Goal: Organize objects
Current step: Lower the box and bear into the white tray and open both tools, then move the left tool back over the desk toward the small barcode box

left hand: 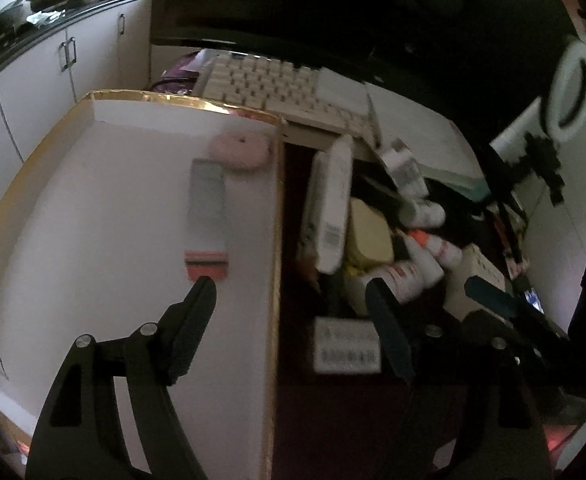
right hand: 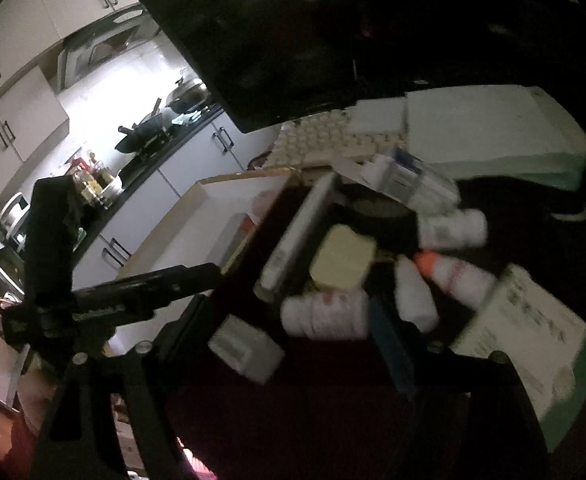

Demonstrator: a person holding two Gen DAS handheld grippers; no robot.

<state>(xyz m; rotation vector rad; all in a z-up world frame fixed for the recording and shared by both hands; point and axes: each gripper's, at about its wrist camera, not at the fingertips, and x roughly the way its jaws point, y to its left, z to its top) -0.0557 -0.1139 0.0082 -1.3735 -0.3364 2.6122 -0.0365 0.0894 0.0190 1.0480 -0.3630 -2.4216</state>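
I count one white tray (left hand: 53, 208) holding one tube (left hand: 207, 216) and one pink puff (left hand: 240, 149), plus one keyboard (left hand: 269, 84).

Motion blur smears the heap of small bottles (right hand: 325, 316) and cartons, so no label can be read. The print on a green-edged box (right hand: 533, 340) shows only as grey smudges, and its lower corner runs off into the dark rim. A barcoded packet (left hand: 347, 345) is too soft to read. A monitor (left hand: 293, 4) is cut off at the top edge. The far end of the keyboard (left hand: 277, 84) hides beneath it. The dim room swallows everything to the right.
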